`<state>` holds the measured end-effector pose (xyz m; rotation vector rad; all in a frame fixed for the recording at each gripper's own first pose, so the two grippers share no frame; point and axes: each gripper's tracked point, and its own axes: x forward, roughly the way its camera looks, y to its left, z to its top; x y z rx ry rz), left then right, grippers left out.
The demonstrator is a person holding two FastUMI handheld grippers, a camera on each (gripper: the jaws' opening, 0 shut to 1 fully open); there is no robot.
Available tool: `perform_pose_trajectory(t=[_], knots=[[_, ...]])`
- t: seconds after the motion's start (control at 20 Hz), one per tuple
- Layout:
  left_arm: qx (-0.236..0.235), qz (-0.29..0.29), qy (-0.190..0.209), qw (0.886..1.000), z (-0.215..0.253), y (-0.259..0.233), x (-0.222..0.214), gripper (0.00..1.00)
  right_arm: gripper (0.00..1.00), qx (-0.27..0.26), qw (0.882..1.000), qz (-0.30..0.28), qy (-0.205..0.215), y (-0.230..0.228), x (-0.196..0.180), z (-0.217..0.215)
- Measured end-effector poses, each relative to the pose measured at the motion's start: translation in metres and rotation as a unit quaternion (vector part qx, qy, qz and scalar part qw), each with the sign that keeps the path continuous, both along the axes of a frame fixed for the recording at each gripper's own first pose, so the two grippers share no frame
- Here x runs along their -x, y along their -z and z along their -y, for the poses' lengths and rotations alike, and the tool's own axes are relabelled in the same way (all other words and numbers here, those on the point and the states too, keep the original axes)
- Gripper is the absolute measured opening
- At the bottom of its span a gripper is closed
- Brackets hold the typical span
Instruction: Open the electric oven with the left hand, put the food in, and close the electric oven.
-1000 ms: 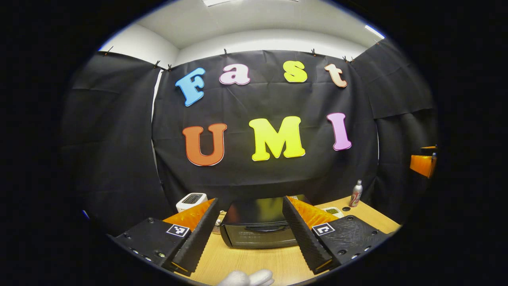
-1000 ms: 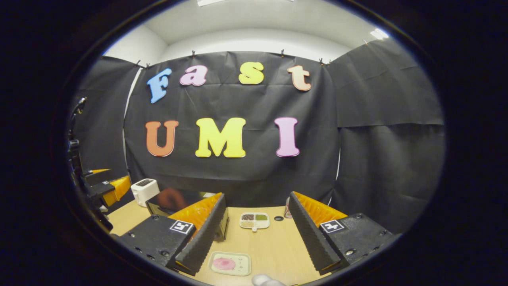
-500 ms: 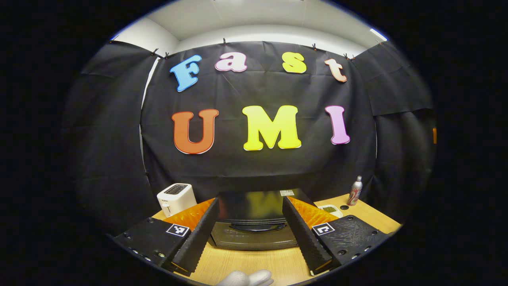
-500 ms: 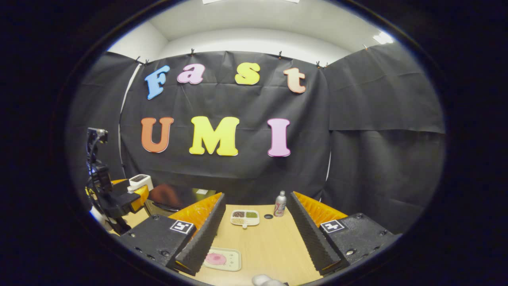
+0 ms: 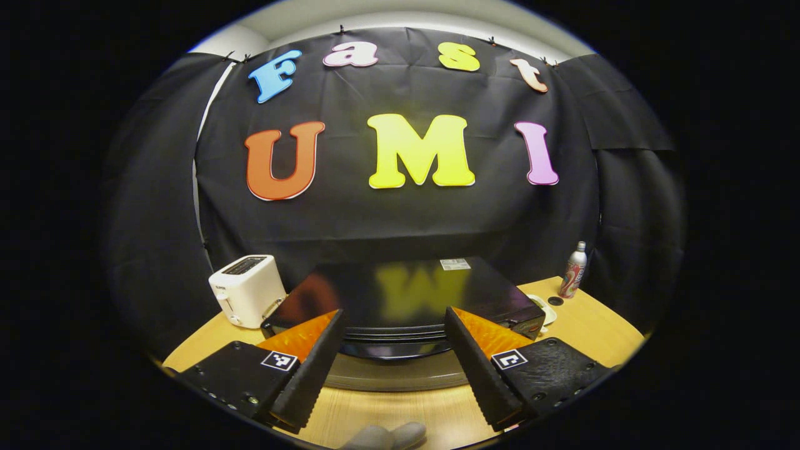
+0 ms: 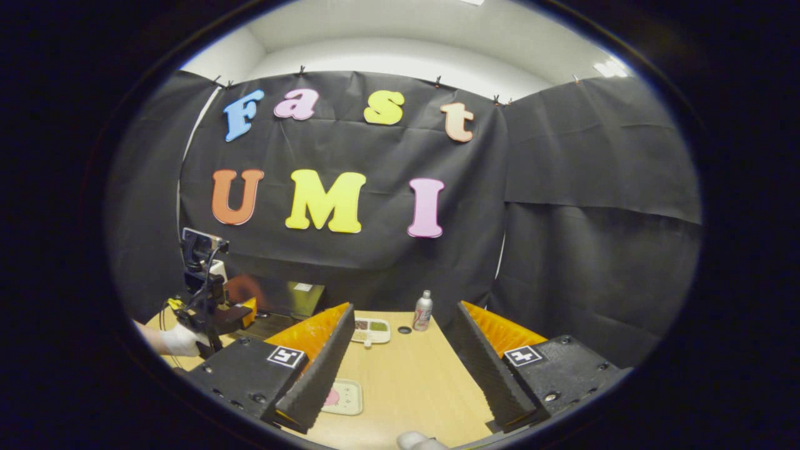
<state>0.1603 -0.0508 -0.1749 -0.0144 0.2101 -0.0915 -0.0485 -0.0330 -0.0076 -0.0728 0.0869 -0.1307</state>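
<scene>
Now my left tool (image 5: 395,356) hangs wide open right in front of the closed oven (image 5: 406,300).
I see the oven on the bench (image 5: 587,325), beside a white toaster (image 5: 245,290); my right tool (image 6: 400,359) gapes empty over the bench, with the food on its tray (image 6: 342,397) near its left finger.

A white toaster (image 5: 245,289) is seen at the table's (image 6: 412,387) left edge, a spray can (image 6: 423,310) and divided dish (image 6: 370,330) near its far edge.
</scene>
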Motion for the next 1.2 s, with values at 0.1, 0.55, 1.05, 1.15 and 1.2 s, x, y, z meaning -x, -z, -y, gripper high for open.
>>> perform_pose_trajectory(t=[0.1, 0.55, 1.05, 1.15, 1.2], knots=[[0.000, -0.015, -0.001, 1.000, 0.001, 0.013, -0.009, 0.97, 0.96, -0.001, 1.000, -0.002, 0.001, 0.000, -0.001, 0.000], [-0.004, -0.028, 0.012, 1.000, 0.003, 0.024, 0.003, 0.98, 1.00, -0.018, 1.000, -0.014, -0.010, 0.011, -0.008, -0.012], [-0.005, -0.043, 0.014, 0.999, 0.001, 0.042, 0.056, 0.98, 0.97, -0.020, 0.999, -0.021, -0.027, 0.019, -0.002, -0.025], [-0.006, -0.051, 0.015, 0.999, 0.000, 0.050, 0.069, 0.98, 0.97, -0.019, 0.999, -0.023, -0.029, 0.022, -0.001, -0.025], [-0.005, -0.058, 0.015, 0.998, -0.001, 0.056, 0.076, 0.98, 0.97, -0.019, 0.999, -0.023, -0.030, 0.023, 0.001, -0.026]])
